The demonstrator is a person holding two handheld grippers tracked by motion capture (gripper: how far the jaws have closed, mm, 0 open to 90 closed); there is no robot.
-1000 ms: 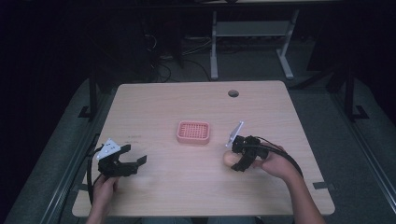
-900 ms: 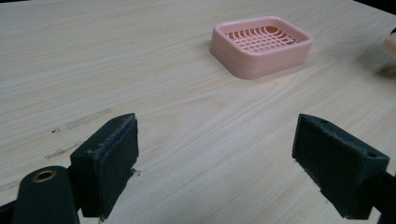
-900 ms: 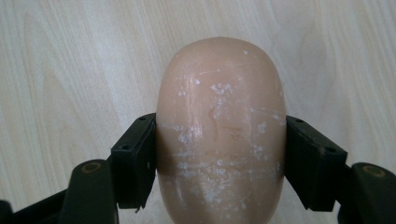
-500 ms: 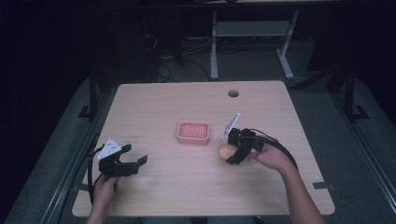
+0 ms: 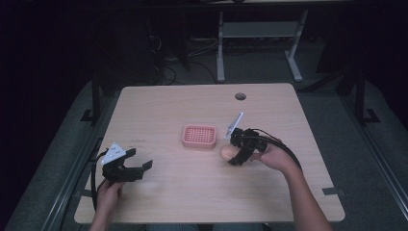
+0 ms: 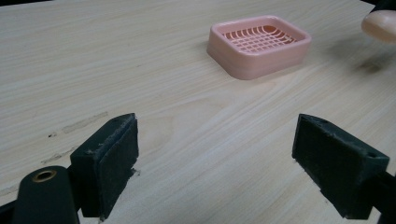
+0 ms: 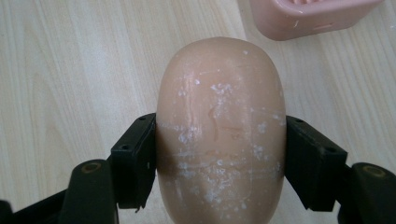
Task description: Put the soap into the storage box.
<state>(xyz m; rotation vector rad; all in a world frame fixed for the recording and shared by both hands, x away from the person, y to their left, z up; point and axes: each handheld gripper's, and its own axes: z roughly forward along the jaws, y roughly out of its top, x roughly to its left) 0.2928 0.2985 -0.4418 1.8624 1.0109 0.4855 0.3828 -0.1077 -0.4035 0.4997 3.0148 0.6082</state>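
A peach-coloured oval bar of soap [image 7: 220, 135], its surface scuffed with white flecks, sits clamped between the two black jaws of the right gripper [image 5: 236, 155], held just above the wooden table [image 5: 192, 192] and close beside the pink slotted soap dish [image 5: 199, 135], which stands near the table's middle. At the table's near left corner, well apart from soap and dish, the left gripper [image 5: 130, 166] rests in the person's left hand [image 5: 108, 195] with its jaws spread wide and nothing between them, pointed toward the dish.
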